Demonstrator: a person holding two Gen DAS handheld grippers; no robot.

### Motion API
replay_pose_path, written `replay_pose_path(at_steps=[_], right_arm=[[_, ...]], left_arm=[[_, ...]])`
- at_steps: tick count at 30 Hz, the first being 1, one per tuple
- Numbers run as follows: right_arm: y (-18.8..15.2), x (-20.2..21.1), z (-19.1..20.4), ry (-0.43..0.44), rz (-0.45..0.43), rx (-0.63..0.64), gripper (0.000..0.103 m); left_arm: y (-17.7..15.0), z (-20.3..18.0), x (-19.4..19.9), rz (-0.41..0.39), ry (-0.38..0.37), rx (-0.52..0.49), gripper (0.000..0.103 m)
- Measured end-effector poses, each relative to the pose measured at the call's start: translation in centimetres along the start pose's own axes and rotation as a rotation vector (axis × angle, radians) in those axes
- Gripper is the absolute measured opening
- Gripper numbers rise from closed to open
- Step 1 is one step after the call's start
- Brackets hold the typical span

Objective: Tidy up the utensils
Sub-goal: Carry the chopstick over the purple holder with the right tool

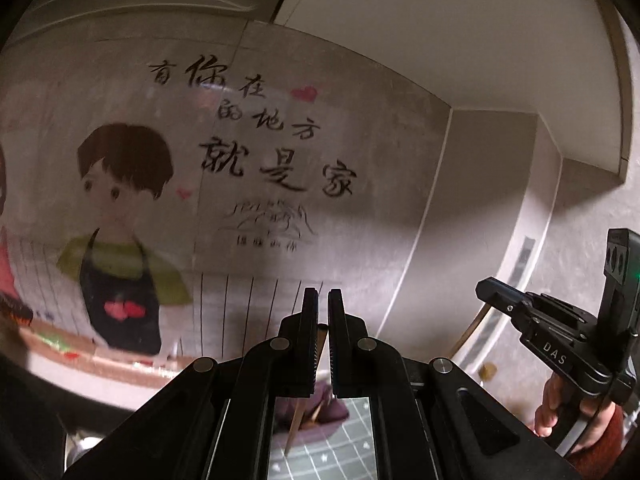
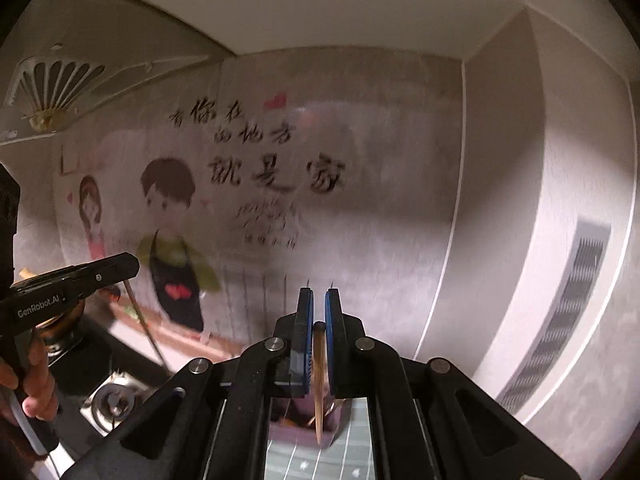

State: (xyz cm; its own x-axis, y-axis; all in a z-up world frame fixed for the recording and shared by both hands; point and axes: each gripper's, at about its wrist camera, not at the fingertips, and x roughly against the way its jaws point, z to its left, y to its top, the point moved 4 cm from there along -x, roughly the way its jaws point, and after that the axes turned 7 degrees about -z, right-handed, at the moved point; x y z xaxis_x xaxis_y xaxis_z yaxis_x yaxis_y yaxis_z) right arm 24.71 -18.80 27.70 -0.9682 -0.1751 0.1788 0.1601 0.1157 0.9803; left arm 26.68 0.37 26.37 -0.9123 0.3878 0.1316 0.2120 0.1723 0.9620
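both grippers are matte black plastic linkages with round silver pivot pins; the right gripper (image 2: 319, 300) has blue ribbed pads, the left gripper (image 1: 323, 300) dark ribbed ones. seen from the other camera, the left one's side reads "genrobot.ai" in white and the right one's "das". the person's right hand (image 1: 560, 412) emerges from a reddish-brown sleeve (image 1: 604, 440).

A: What is behind the worktop?
B: A grey tiled wall (image 1: 380, 128) bearing a cartoon mural of a boy in a dark apron (image 1: 120, 240) with black brush lettering (image 1: 276, 152) and red hearts.
A: And above?
B: A white ceiling (image 2: 340, 4), dimly lit. At left, a fan-shaped white vent grille (image 2: 52, 84); at right, a slatted grey vent (image 2: 560, 320).
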Motion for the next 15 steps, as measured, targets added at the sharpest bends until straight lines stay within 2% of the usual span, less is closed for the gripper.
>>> replay_pose_path(at_steps=[5,15], right_arm=[[0.6,-3.0,-0.1,-0.007,0.014,0.020,0.006],[-3.5,-10.1,-1.1,0.035,0.095,-0.051,0.006]], left_arm=[[-0.2,0.8,-3.9,0.012,0.020,-0.005,0.005],[-4.6,3.0,-10.2,0.079,0.021,0.058,0.003]])
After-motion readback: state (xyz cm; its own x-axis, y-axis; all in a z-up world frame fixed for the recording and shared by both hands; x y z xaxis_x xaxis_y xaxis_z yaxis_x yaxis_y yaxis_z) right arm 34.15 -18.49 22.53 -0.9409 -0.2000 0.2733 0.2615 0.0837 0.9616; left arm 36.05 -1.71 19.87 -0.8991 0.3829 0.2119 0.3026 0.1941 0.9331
